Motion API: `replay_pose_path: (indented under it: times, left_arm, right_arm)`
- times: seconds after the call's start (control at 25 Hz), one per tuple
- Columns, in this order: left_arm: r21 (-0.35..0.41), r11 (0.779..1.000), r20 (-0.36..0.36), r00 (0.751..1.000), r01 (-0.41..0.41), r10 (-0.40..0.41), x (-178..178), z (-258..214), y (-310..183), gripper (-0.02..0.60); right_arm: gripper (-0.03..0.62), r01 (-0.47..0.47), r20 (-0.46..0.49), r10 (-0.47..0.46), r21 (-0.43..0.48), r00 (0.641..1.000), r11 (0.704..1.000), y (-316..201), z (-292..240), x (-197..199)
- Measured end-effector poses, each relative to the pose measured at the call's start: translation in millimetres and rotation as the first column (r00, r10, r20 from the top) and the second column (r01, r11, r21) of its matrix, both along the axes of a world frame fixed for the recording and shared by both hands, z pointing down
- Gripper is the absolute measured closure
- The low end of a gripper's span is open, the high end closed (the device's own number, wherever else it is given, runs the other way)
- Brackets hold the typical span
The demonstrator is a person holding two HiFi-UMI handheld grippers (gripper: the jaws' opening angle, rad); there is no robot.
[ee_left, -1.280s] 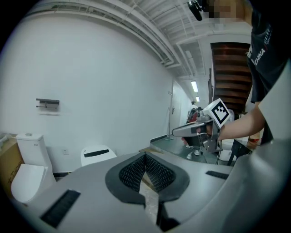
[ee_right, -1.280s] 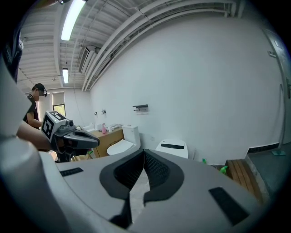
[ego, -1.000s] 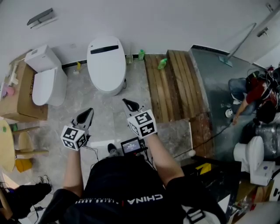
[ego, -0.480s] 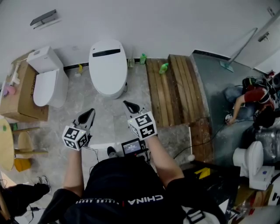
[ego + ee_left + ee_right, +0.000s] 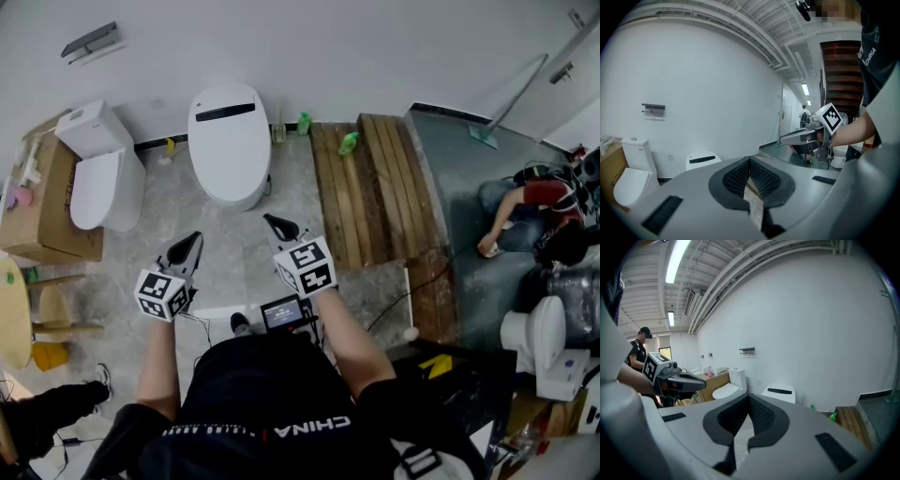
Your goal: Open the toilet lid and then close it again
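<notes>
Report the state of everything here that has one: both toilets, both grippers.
Tankless toilet: lid down, closed.
Toilet with tank: lid down, closed.
Left gripper: shut, empty, held short of the toilets.
Right gripper: shut, empty, held short of the toilets.

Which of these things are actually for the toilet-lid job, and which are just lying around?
For the job: probably the closed oval toilet straight ahead; the left gripper and right gripper, both shut and empty.
Lying about: second toilet, green bottle, wooden planks, cardboard box.
</notes>
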State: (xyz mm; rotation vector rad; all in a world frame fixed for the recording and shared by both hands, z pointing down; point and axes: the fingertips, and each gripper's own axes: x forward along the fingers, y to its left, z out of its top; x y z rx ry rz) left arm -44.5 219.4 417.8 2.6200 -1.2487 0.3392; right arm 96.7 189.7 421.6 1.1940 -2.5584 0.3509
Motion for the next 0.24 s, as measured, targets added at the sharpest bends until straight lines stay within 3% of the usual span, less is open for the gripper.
replay_pose_path:
  times: [0.24]
  left_arm:
    - [0.006,1.000,0.008,1.000,-0.002,0.002,2.8,1.3,3.0,0.572]
  right_arm:
    - [0.580,0.001,-0.005,-0.001,-0.008,1.000,1.000,5.0,1.4,2.6]
